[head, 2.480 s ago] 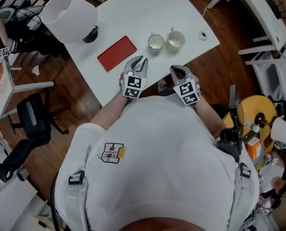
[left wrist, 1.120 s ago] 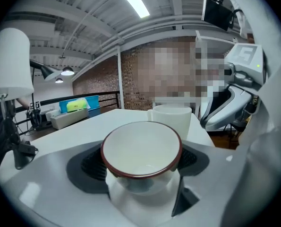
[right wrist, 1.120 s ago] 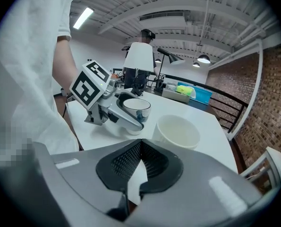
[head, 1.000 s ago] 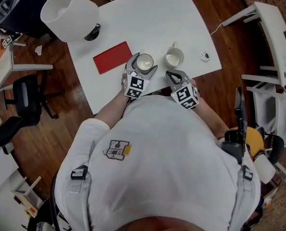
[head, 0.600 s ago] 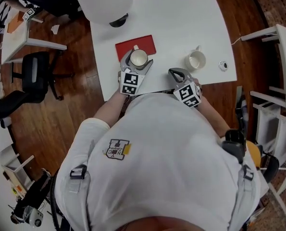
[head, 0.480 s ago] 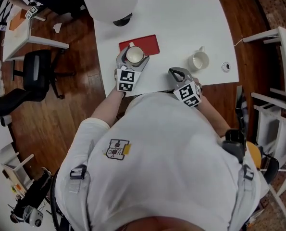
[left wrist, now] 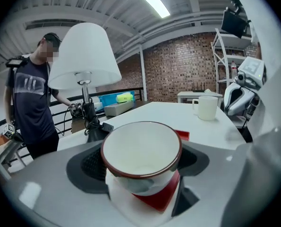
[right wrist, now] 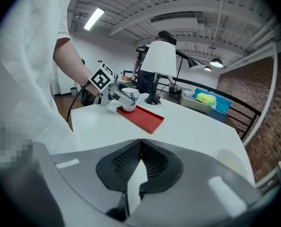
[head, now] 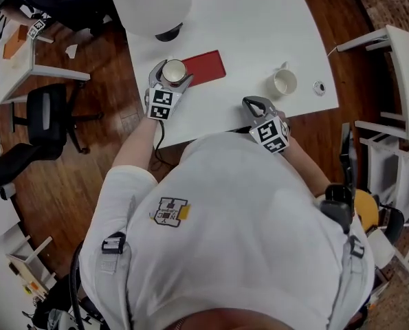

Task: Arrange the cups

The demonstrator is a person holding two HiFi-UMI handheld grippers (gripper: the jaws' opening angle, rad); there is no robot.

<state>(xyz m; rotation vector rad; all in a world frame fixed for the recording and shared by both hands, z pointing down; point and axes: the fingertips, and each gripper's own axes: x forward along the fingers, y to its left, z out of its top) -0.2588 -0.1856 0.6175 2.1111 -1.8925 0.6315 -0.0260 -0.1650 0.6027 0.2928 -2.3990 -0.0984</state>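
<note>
A white cup with a dark red rim sits between the jaws of my left gripper, which is shut on it. The cup is at the left end of a red tray. In the left gripper view the cup fills the gap of the left gripper, with the red tray right under it; whether it rests on the tray I cannot tell. A second white cup stands to the right on the white table. My right gripper is shut and empty at the table's front edge, its pads pressed together.
A big white lamp stands at the table's back left, behind the tray. A small round thing lies near the right edge. A person stands behind the lamp. A black office chair and white furniture surround the table.
My left gripper carried the rimmed cup leftward from beside the other cup to the red tray's left end. The right gripper stayed shut at the front edge.
</note>
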